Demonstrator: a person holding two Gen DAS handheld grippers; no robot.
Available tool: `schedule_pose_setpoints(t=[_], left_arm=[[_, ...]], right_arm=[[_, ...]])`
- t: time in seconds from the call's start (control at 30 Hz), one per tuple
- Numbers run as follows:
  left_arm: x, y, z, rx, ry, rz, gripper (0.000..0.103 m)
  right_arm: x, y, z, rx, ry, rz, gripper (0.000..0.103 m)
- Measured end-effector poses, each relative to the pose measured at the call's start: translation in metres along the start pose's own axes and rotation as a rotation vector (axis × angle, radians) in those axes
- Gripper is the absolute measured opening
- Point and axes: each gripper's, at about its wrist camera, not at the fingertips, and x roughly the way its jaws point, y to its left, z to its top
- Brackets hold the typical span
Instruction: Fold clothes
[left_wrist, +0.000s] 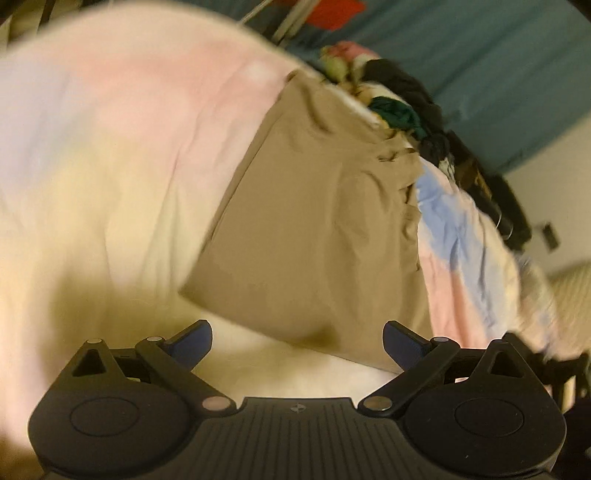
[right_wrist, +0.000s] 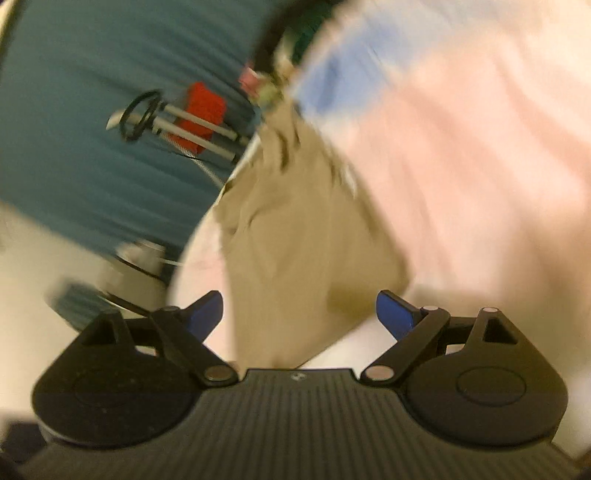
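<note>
Folding looked well along: tan cotton garment (left_wrist: 314, 206) lay as a flat folded rectangle on the pastel tie-dye bedsheet (left_wrist: 110, 155), both left gripper (left_wrist: 297, 341) and right gripper (right_wrist: 299, 314) wide and empty, unfolded dark clothes pile (left_wrist: 424, 110) waiting at the far side
</note>
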Motion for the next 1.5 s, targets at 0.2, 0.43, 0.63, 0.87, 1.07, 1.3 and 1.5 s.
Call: schedule_pose_setpoints(t=[0.2, 0.43, 0.63, 0.87, 1.07, 1.3, 1.5], left_arm=[[0.019, 0.024, 0.007, -0.141, 0.004, -0.027, 0.089], [0.031, 0.052, 0.018, -0.345, -0.100, -0.073, 0.022], [0.016, 0.051, 0.018, -0.345, -0.168, -0.145, 0.011], [-0.024, 0.024, 0.009, -0.238, -0.294, -0.256, 0.008], [-0.071, 0.022, -0.008, -0.225, -0.334, -0.342, 0.007], [-0.147, 0.012, -0.042, -0.165, -0.394, -0.403, 0.006], [-0.199, 0.007, -0.077, -0.109, -0.435, -0.440, 0.005]], right_arm=[[0.030, -0.028, -0.014, 0.176, 0.063, 0.010, 0.085], [0.057, -0.049, -0.010, 0.266, -0.060, -0.051, 0.046], [0.054, -0.029, -0.013, 0.175, -0.102, -0.014, 0.012], [0.017, -0.006, -0.005, 0.089, -0.172, 0.092, 0.009], [-0.022, 0.012, -0.014, 0.048, -0.216, 0.157, 0.009], [-0.080, 0.022, -0.059, -0.010, -0.279, 0.196, 0.009], [-0.129, 0.026, -0.092, -0.069, -0.335, 0.223, 0.009]])
